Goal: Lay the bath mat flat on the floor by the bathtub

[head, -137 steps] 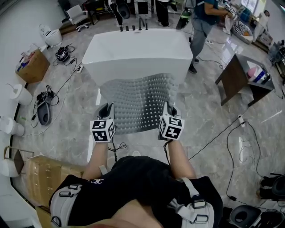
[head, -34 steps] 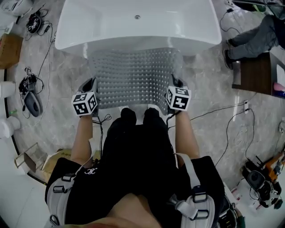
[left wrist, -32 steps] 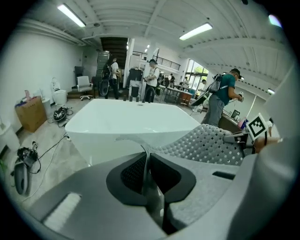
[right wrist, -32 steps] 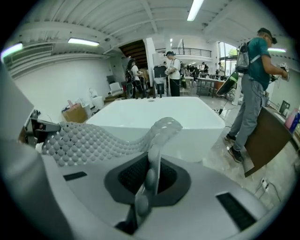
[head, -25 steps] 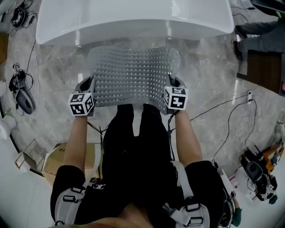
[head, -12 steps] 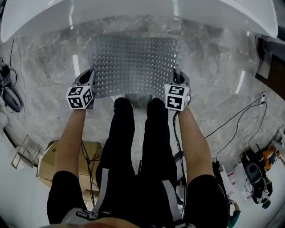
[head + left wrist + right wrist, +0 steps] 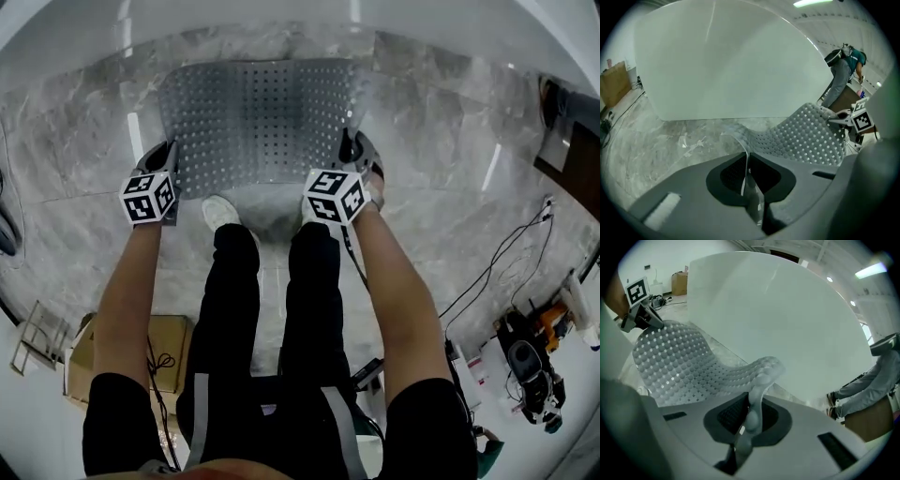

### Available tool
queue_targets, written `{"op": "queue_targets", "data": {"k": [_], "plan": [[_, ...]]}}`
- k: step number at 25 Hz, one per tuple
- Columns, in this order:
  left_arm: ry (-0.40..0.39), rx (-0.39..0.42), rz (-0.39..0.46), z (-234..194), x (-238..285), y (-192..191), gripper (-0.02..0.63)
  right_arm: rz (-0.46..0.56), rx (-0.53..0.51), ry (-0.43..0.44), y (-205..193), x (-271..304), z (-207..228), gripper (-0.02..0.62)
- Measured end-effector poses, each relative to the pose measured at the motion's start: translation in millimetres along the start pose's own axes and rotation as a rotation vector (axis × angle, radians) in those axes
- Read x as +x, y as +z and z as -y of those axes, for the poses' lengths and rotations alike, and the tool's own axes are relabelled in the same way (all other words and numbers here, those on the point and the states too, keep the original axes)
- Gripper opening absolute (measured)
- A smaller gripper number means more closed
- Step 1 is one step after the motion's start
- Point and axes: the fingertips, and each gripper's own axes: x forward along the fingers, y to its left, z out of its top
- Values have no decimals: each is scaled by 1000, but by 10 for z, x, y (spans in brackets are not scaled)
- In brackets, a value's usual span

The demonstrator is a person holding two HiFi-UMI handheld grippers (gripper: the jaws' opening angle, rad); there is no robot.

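1. Head view: over the last second both tongs had dropped low with the bath mat. It was now spread over the marble floor right in front of the bathtub, and it filled more of the picture than before. The left gripper pinched its near-left corner and the right gripper its near-right corner, just ahead of the person's shoes.

2. Left gripper view: the left gripper had its jaws pressed together on the mat's thin edge. From there the mat curved down toward the floor by the white tub wall.

3. Right gripper view: the right gripper was likewise clamped on a curled bit of the edge. The mat sagged away toward the other tong, so the near edge was still lifted.

The descent looked nearly finished. What remained was probably to lower the near edge and let go.
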Motion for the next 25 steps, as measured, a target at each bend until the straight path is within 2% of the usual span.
{"op": "queue_targets", "data": {"k": [2, 5, 10, 14, 18, 25], "plan": [[5, 31, -13, -6, 156, -47, 21, 19, -42, -8, -11, 140, -48, 18], [8, 34, -12, -17, 348, -131, 21, 22, -94, -7, -108, 393, -177, 21], [18, 16, -9, -104, 451, -342, 21, -19, -81, 31, -304, 747, -418, 20], [13, -47, -2, -230, 516, -456, 21, -24, -74, 77, -334, 920, -562, 20], [34, 8, -39, -271, 679, -587, 21, -64, -29, 147, -496, 1095, -667, 20], [83, 82, -125, -364, 979, -828, 21, -155, 78, 135, -936, 1399, -493, 20]]}}
